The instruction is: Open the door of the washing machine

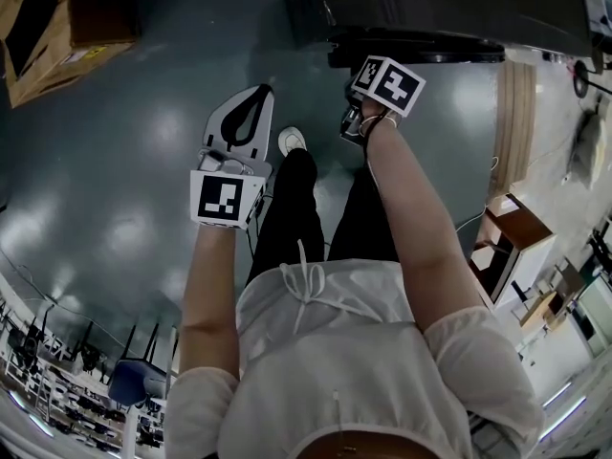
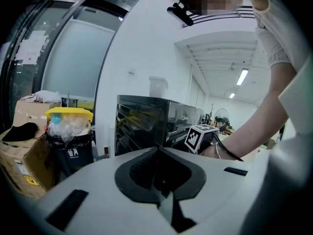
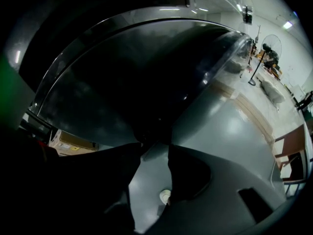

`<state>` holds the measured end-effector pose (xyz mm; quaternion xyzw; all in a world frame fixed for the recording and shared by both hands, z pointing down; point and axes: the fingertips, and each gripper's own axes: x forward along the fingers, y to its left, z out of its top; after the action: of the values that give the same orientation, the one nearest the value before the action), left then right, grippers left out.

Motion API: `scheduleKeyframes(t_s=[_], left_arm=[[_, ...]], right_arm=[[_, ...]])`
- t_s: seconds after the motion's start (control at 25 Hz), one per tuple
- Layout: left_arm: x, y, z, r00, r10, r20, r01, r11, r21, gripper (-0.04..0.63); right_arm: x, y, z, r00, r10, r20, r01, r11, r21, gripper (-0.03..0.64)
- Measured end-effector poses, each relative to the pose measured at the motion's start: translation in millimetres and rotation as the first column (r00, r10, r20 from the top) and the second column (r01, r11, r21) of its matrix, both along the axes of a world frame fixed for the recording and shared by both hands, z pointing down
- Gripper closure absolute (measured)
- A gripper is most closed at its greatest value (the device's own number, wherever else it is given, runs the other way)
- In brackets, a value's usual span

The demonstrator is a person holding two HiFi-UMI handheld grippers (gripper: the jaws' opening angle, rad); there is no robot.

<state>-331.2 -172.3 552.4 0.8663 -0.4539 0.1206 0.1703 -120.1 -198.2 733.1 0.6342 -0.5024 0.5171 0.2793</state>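
Two grippers reach ahead of me. My left gripper (image 1: 260,94) points nearly level over the glossy grey floor (image 1: 115,180), its white jaws pressed together on nothing. Bare floor stretches left to a cardboard box (image 1: 38,36). My right gripper (image 1: 351,122) tips steeply down at the black washing machine (image 1: 449,8), far right. Its jaws stand narrowly apart, astride the lower rim of the round dark-glass door (image 3: 146,72). Whether they pinch it, I cannot tell.

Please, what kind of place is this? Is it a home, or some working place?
Probably a workshop or test lab rather than a home: a wide glossy grey floor, a cardboard box beside a bin with a yellow lid, and strip lights along a high white ceiling.
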Motion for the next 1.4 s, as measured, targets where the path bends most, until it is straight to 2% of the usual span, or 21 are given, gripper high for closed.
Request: scheduleKeyframes(t_s=[0.12, 0.24, 0.44, 0.6, 0.76, 0.88, 1.04, 1.2, 1.4], left_arm=[[3, 1, -3, 1.0, -0.014, -0.018, 0.014, 1.0, 0.022, 0.572], [3, 1, -7, 0.999, -0.022, -0.032, 0.023, 0.999, 0.028, 0.572], [21, 9, -16, 0.999, 0.035, -0.01, -0.035, 0.999, 0.023, 0.572], [56, 16, -11, 0.997, 0.081, -0.003, -0.08, 0.997, 0.017, 0.572], [86, 33, -1, 0.991, 0.129, 0.023, -0.128, 0.991, -0.026, 0.572], [108, 43, 2, 0.988, 0.156, 0.022, -0.155, 0.988, -0.008, 0.572], [143, 67, 13, 0.98, 0.196, 0.025, -0.194, 0.979, -0.06, 0.572], [187, 79, 10, 0.976, 0.215, -0.019, -0.215, 0.977, -0.009, 0.572], [247, 100, 7, 0.963, 0.265, -0.043, -0.266, 0.964, -0.019, 0.572]], right_arm=[[5, 18, 3, 0.999, 0.051, 0.007, -0.051, 0.998, -0.042, 0.449], [6, 34, 4, 0.999, 0.041, 0.01, -0.04, 0.997, -0.061, 0.453], [8, 58, -8, 0.999, 0.031, 0.034, -0.028, 0.996, -0.086, 0.465], [28, 85, -2, 0.999, 0.008, 0.052, -0.002, 0.994, -0.11, 0.476], [45, 112, 1, 0.996, -0.045, 0.079, 0.055, 0.99, -0.13, 0.477], [57, 130, 5, 0.993, -0.054, 0.102, 0.068, 0.988, -0.137, 0.485], [78, 159, 9, 0.99, -0.08, 0.117, 0.096, 0.985, -0.142, 0.497], [104, 187, 9, 0.981, -0.129, 0.142, 0.148, 0.979, -0.137, 0.499], [147, 224, -1, 0.98, -0.129, 0.149, 0.15, 0.978, -0.144, 0.519]])
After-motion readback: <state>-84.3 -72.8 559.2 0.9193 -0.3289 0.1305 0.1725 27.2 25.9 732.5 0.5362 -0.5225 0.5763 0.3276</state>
